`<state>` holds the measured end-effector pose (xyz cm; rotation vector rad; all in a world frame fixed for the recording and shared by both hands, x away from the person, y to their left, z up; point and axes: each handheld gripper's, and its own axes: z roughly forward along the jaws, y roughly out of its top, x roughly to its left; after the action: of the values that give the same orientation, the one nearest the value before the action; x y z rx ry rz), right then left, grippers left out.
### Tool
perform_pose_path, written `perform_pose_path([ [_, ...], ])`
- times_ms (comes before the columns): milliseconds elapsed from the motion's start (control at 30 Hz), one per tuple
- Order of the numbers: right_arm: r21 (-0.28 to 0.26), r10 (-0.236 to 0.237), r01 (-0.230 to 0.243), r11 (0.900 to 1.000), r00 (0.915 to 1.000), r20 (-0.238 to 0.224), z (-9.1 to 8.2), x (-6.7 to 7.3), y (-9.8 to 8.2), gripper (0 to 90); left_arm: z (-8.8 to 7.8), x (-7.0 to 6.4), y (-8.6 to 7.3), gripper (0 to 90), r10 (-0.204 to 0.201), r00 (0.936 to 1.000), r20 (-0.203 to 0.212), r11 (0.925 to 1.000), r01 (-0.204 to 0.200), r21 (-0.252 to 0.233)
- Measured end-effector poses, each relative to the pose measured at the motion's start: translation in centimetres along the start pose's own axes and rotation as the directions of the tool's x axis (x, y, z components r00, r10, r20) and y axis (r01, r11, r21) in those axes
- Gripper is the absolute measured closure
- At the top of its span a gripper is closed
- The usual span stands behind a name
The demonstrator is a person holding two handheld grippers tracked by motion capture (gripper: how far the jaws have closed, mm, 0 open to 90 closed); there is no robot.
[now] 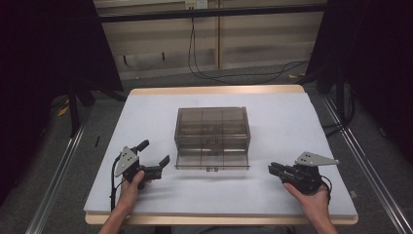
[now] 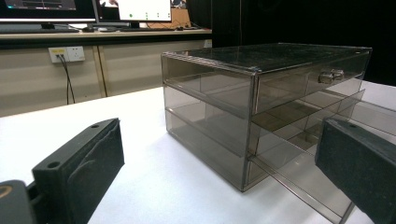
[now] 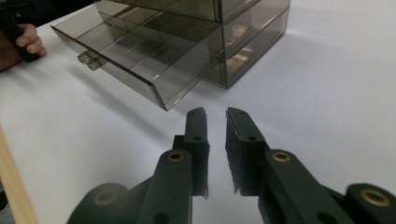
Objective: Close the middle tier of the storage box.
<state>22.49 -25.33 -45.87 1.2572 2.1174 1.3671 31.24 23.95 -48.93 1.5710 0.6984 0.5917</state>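
Observation:
A smoky clear drawer cabinet [image 1: 212, 127] stands in the middle of the white table. Its bottom drawer [image 1: 212, 162] is pulled out toward me, and the drawer [image 3: 135, 60] has several empty compartments and a small handle [image 3: 88, 59]. The upper drawer is pushed in, with its knob [image 2: 330, 75] at the front. My left gripper [image 1: 156, 151] rests left of the drawer, open wide, with nothing between its jaws [image 2: 219, 126]. To the right of the drawer lies my right gripper [image 1: 271, 168]; its jaws [image 3: 215, 113] stand a narrow gap apart and hold nothing.
The table [image 1: 292, 126] has a wooden rim at the near and far edges. Cables [image 1: 234, 75] trail on the floor behind it, and metal rails [image 1: 58, 170] run along both sides. A wall socket [image 2: 65, 53] and monitors [image 2: 140, 9] sit beyond the table.

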Motion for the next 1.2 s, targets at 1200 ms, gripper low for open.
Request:
perform_pose_path([
  [1200,0.052,-0.052,0.061,0.997,0.986,-0.158,1.6,3.6,0.4,90.0,0.0,0.0,0.0,1.2,0.003,1.0,-0.004,1.0,-0.003,-0.003],
])
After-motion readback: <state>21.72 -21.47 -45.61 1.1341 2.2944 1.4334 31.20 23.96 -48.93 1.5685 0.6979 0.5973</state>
